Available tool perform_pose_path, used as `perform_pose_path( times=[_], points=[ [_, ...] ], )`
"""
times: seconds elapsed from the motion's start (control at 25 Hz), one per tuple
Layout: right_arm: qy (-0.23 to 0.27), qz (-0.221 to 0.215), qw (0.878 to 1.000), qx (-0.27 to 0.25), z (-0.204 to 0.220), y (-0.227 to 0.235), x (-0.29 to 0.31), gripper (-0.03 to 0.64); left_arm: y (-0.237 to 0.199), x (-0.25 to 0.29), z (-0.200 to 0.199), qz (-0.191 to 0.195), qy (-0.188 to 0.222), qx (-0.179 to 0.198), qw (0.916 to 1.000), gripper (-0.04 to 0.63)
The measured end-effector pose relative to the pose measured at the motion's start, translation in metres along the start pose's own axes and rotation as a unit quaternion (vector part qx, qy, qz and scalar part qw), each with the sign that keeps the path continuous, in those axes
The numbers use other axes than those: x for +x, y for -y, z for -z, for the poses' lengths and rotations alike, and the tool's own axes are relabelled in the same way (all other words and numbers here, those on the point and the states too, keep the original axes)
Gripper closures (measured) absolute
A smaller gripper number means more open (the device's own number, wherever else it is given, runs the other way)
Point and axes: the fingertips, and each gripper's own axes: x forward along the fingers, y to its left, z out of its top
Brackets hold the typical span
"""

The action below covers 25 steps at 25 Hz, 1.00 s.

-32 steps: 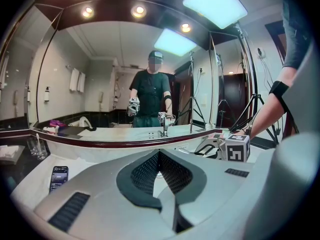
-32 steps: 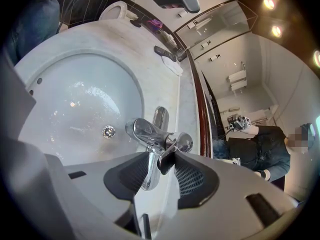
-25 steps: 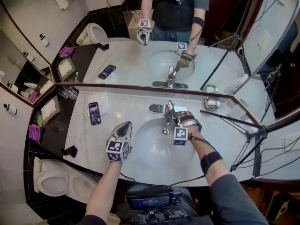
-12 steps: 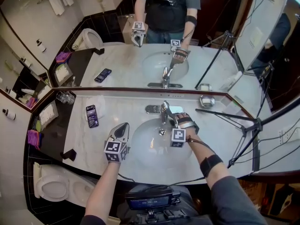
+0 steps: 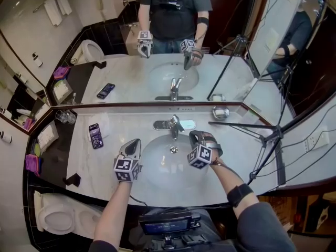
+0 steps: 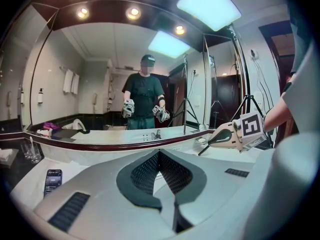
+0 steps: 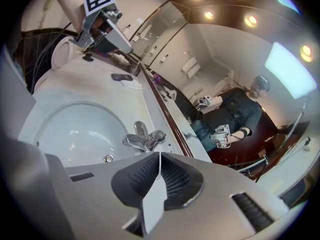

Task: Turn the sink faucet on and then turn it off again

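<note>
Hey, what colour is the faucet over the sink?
Shiny silver chrome; the faucet shows best in the right gripper view.

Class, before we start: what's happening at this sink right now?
A person stands at a bathroom sink with a gripper in each hand. The right gripper hangs just right of the faucet, off it; its jaws have just been closing, with nothing between them. The left gripper hovers over the sink's left rim, jaws shut and empty. No water stream shows.
</note>
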Motion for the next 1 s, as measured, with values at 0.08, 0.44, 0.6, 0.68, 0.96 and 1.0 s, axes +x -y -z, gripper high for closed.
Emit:
perform_pose_path(
  times=[0.08, 0.44, 0.6, 0.68, 0.96, 1.0],
  points=[
    [0.006, 0.007, 0.999, 0.053, 0.004, 0.006, -0.009, 0.597, 0.002, 0.001, 0.000, 0.004, 0.000, 0.001, 1.0000, 0.598],
    [0.049, 0.009, 0.940, 0.337, 0.023, 0.031, -0.048, 0.598, 0.007, 0.001, -0.001, 0.011, 0.001, 0.003, 0.9999, 0.600],
    [0.079, 0.003, 0.904, 0.421, 0.037, 0.033, -0.054, 0.598, 0.009, 0.001, 0.000, 0.011, 0.001, 0.005, 0.9999, 0.600],
    [0.087, -0.001, 0.893, 0.442, 0.039, 0.033, -0.058, 0.598, 0.011, 0.001, -0.002, 0.011, 0.002, 0.007, 0.9999, 0.600],
    [0.093, -0.012, 0.870, 0.484, 0.045, 0.029, -0.067, 0.598, 0.015, -0.001, 0.000, 0.011, -0.004, 0.011, 0.9999, 0.600],
    [0.093, -0.012, 0.870, 0.484, 0.046, 0.028, -0.067, 0.598, 0.016, -0.002, 0.001, 0.012, -0.006, 0.012, 0.9998, 0.600]
  ],
)
